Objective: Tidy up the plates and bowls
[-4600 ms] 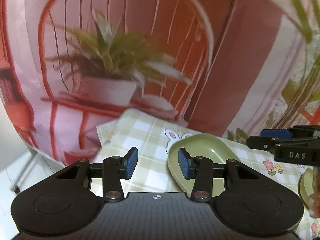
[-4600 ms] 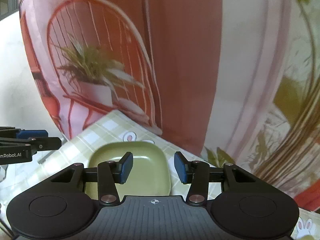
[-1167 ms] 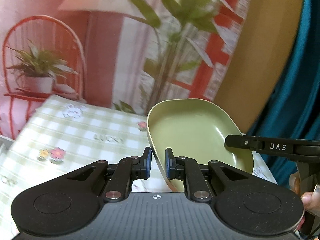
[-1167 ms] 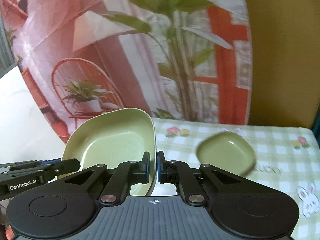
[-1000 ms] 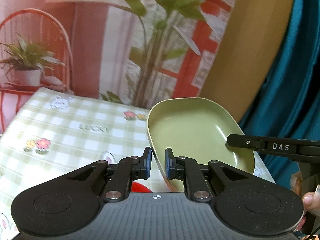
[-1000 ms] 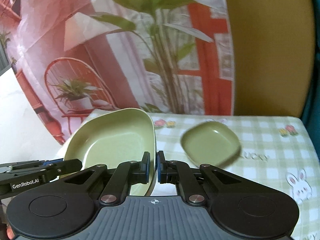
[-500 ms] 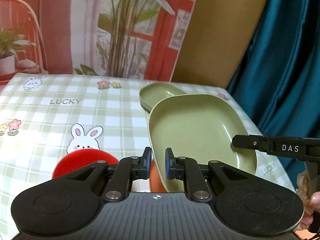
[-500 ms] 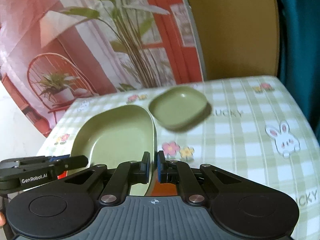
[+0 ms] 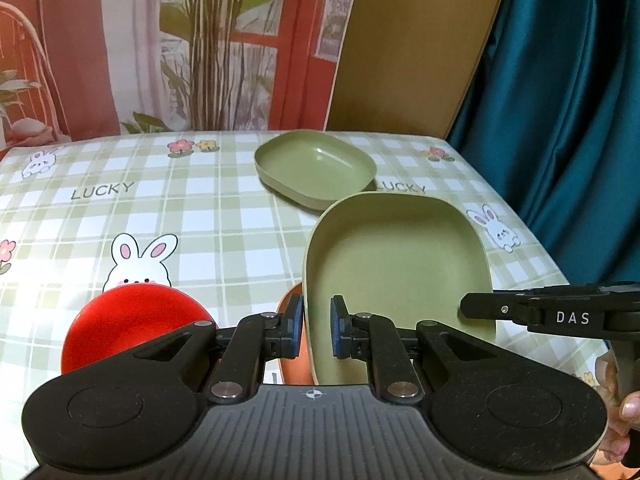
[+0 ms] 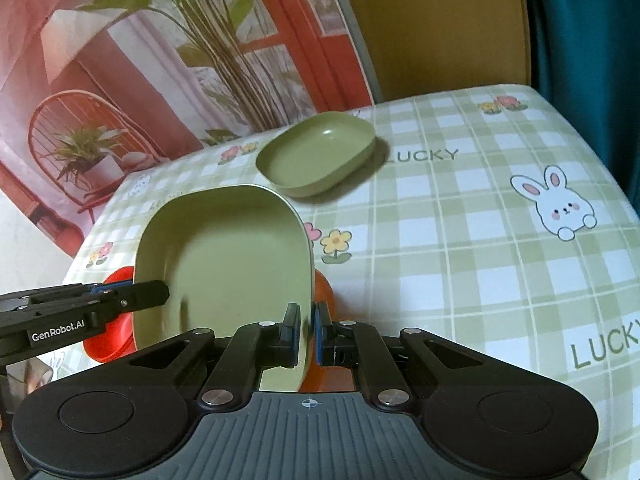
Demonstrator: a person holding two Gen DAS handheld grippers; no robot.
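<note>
Now | left gripper point(image 9: 314, 331) fingers clamp green plate point(image 9: 396, 256) rim | right gripper point(image 10: 307, 333) likewise

Desk point(image 9: 224, 216) under green checked bunny cloth; on it small green bowl point(image 9: 316, 168), red bowl point(image 9: 132, 320).

My two grippers pinch the large green plate point(image 9: 396, 264) by its left and right rims, tilted, above an orange dish point(image 10: 324, 292) on the table. A small green bowl point(image 9: 316, 166) sits upright just beyond it; a red bowl point(image 9: 132, 320) lies near left.
</note>
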